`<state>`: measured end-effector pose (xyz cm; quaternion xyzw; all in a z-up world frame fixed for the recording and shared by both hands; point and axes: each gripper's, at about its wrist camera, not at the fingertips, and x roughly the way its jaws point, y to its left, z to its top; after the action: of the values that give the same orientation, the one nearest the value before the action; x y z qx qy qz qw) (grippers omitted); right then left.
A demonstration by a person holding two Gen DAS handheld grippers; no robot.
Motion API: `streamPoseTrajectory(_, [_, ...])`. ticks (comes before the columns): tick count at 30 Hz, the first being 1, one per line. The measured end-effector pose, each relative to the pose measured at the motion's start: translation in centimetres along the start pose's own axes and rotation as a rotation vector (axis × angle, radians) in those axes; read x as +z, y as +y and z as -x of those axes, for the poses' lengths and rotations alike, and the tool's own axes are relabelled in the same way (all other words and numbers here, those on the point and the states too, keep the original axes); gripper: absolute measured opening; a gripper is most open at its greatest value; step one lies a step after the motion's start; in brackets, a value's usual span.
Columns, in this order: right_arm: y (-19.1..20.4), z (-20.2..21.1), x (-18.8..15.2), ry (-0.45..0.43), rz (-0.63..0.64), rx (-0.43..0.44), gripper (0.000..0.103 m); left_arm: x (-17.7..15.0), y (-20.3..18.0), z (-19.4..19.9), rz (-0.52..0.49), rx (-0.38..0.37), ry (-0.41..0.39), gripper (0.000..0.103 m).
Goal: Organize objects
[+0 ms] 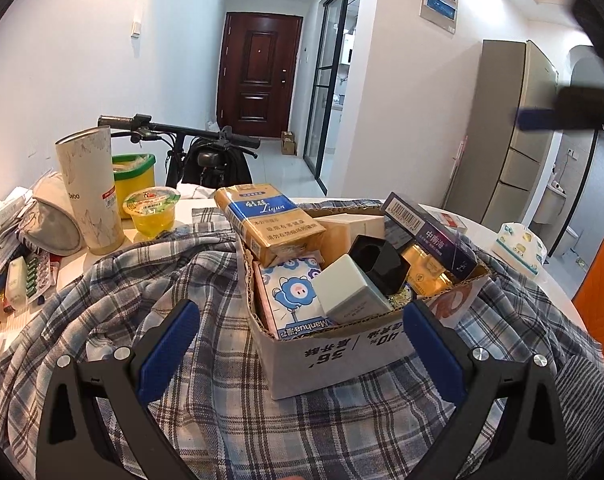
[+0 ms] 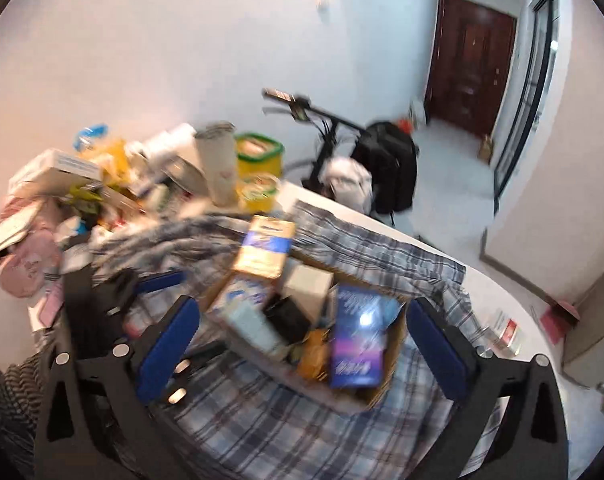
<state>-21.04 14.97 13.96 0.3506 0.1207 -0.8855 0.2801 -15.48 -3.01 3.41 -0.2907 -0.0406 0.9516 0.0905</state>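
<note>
An open cardboard box stands on a plaid cloth. In it are a gold and blue carton, a tissue pack printed with a blue sheep, a pale box, a black box and a purple carton. My left gripper is open just in front of the box, holding nothing. My right gripper hangs open and empty over the box, in which the purple carton lies. In the left wrist view the right gripper is a blur at the upper right.
A tall white tumbler, a yellow tub with a green lid and a jelly cup stand left of the box beside a pile of clutter. A tissue roll pack and an orange chair are on the right. A bicycle stands behind the table.
</note>
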Motion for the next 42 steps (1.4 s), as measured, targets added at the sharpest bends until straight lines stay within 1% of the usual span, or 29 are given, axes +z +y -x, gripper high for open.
streamPoseTrajectory(3, [1.9, 4.2, -3.1, -0.133, -0.025, 0.044, 0.103, 0.0, -0.2, 0.3, -0.013, 0.003, -0.015, 0.103])
streamPoseTrajectory(5, [3.1, 7.0, -5.3, -0.213, -0.028, 0.042, 0.103, 0.0, -0.4, 0.5, -0.022, 0.007, -0.023, 0.103])
streamPoseTrajectory(7, [4.2, 9.1, -7.0, -0.265, -0.035, 0.01, 0.103, 0.0, -0.7, 0.6, -0.034, 0.008, -0.03, 0.103])
streamPoseTrajectory(9, [5.3, 11.2, -8.6, -0.301, -0.053, -0.026, 0.103, 0.0, -0.7, 0.6, -0.038, -0.003, -0.03, 0.103])
streamPoseTrajectory(12, [6.0, 15.4, -9.6, -0.342, -0.077, 0.006, 0.103, 0.0, -0.7, 0.6, -0.036, 0.007, -0.026, 0.103])
streamPoseTrajectory(15, [6.7, 20.9, -9.8, -0.363, -0.059, -0.028, 0.103, 0.0, -0.8, 0.5, -0.038, 0.014, -0.028, 0.103])
streamPoseTrajectory(16, [6.8, 22.4, -10.1, -0.376, -0.05, -0.023, 0.103, 0.0, -1.0, 0.6, -0.045, 0.022, -0.032, 0.103])
streamPoseTrajectory(17, [6.7, 23.8, -10.4, -0.392, -0.046, 0.001, 0.103, 0.0, -1.1, 0.7, -0.054, 0.031, -0.037, 0.103])
streamPoseTrajectory(19, [6.4, 26.0, -11.2, -0.428, -0.075, 0.074, 0.103, -0.2, -1.8, 0.9, -0.085, 0.047, -0.048, 0.103])
streamPoseTrajectory(21, [6.1, 26.7, -12.4, -0.454, -0.109, 0.102, 0.103, -0.3, -2.3, 1.0, -0.114, 0.053, -0.057, 0.103])
streamPoseTrajectory(23, [6.3, 26.1, -13.4, -0.452, -0.13, 0.089, 0.103, -0.4, -3.0, 1.2, -0.147, 0.058, -0.068, 0.103])
streamPoseTrajectory(26, [6.4, 23.5, -15.1, -0.436, -0.124, 0.063, 0.103, -0.5, -3.5, 1.5, -0.173, 0.056, -0.079, 0.103])
streamPoseTrajectory(29, [5.8, 18.2, -17.2, -0.4, -0.162, 0.041, 0.103, -0.6, -4.1, 1.8, -0.198, 0.075, -0.095, 0.103])
streamPoseTrajectory(31, [5.2, 13.5, -18.6, -0.365, -0.179, -0.006, 0.103, -0.6, -4.4, 2.2, -0.211, 0.079, -0.11, 0.103])
streamPoseTrajectory(34, [4.5, 7.3, -20.1, -0.322, -0.15, -0.081, 0.103, -0.5, -4.7, 3.3, -0.224, 0.085, -0.134, 0.103])
streamPoseTrajectory(36, [3.4, 4.7, -20.8, -0.301, -0.182, -0.04, 0.103, -0.4, -4.7, 4.7, -0.217, 0.081, -0.14, 0.103])
streamPoseTrajectory(39, [2.5, 2.0, -21.2, -0.25, -0.215, -0.036, 0.103, -0.8, -4.6, 7.8, -0.203, 0.056, -0.112, 0.103])
streamPoseTrajectory(41, [2.1, 1.4, -21.3, -0.225, -0.227, -0.03, 0.103, -1.7, -4.9, 9.9, -0.204, 0.082, -0.1, 0.103])
streamPoseTrajectory(42, [2.2, 1.3, -21.5, -0.237, -0.225, -0.015, 0.103, -2.5, -5.1, 11.1, -0.208, 0.109, -0.094, 0.103])
